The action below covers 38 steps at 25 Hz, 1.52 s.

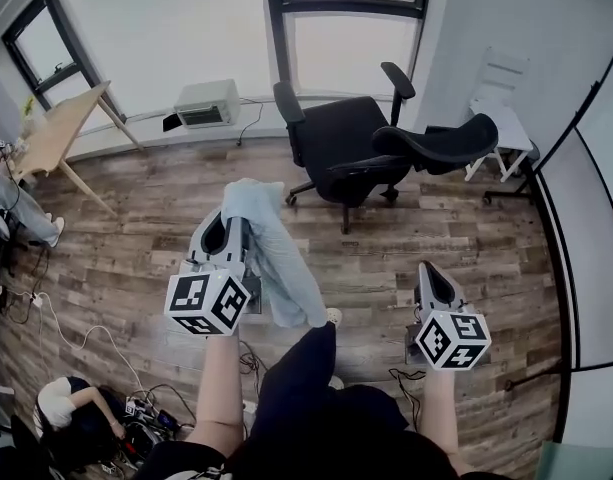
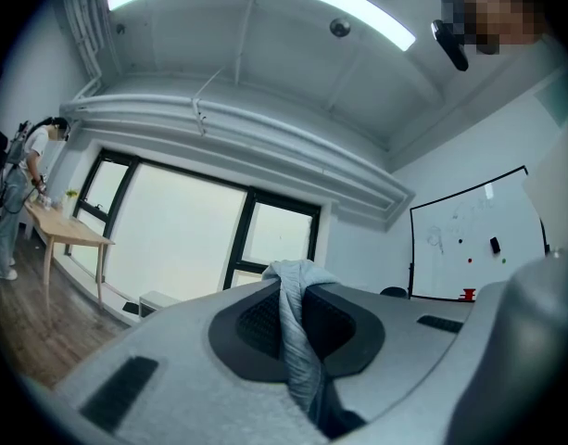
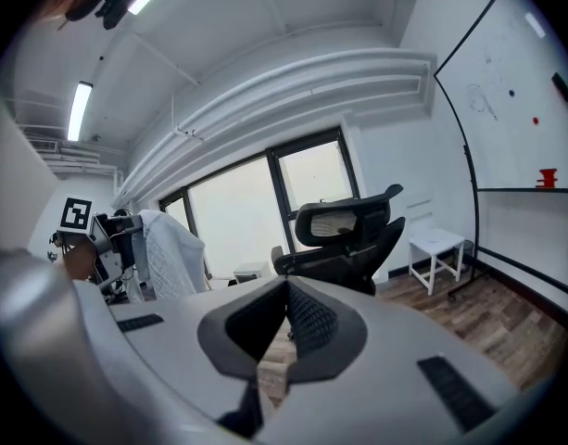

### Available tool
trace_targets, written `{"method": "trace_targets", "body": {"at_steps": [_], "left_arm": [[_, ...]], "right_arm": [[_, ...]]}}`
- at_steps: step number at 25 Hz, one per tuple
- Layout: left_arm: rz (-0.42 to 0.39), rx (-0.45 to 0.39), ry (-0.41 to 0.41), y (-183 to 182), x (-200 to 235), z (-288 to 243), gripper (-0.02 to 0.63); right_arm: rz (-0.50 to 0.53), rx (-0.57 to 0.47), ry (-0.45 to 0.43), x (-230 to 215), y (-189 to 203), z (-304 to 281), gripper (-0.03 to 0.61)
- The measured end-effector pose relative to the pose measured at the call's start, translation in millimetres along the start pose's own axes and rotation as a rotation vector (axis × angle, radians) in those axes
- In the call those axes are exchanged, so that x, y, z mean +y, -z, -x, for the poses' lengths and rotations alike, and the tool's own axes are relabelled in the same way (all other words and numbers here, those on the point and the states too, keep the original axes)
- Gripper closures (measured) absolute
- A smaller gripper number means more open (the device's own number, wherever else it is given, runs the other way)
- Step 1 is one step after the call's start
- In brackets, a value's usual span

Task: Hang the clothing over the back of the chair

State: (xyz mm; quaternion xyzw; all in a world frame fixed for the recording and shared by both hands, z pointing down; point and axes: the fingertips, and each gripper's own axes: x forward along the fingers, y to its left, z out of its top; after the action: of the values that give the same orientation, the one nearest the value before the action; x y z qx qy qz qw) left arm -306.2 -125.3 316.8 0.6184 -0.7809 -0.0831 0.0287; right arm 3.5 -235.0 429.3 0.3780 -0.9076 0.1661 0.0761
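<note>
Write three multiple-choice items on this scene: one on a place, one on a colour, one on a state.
1. The chair stands: A) by the window B) on a rug C) behind the person
2. The clothing is: A) red B) light blue C) black
3. The left gripper is: A) open, empty B) shut on the clothing C) out of view

1 A, it sits just before the window; 2 B, the hanging cloth is pale blue; 3 B, the clothing is pinched between its fingers.

The clothing (image 1: 273, 253) is soft, matt cloth. The floor (image 1: 136, 258) is matt wood plank, and the office chair (image 1: 338, 140) has matt black upholstery.
</note>
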Motion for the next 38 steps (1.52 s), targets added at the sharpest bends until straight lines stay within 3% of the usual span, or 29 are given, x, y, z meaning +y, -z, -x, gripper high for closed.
{"method": "trace_targets", "body": {"at_steps": [14,27,33,38], "left_arm": [[-0.005,-0.019,0.039,-14.9,26.4,-121.8,0.6],[-0.066,0.02,0.094,-13.9,39.0,-221.8,0.6],[-0.058,0.039,0.105,-8.5,49.6,-271.2,0.6],[-0.07,0.024,0.097,-22.4,56.1,-313.7,0.6]], "right_arm": [[0.015,-0.01,0.025,-22.6,-53.2,-100.7,0.578],[0.011,0.009,0.048,-40.6,-68.4,-159.7,0.578],[-0.003,0.02,0.076,-56.3,-70.6,-175.2,0.578],[-0.026,0.024,0.1,-66.8,-75.5,-187.0,0.578]]}}
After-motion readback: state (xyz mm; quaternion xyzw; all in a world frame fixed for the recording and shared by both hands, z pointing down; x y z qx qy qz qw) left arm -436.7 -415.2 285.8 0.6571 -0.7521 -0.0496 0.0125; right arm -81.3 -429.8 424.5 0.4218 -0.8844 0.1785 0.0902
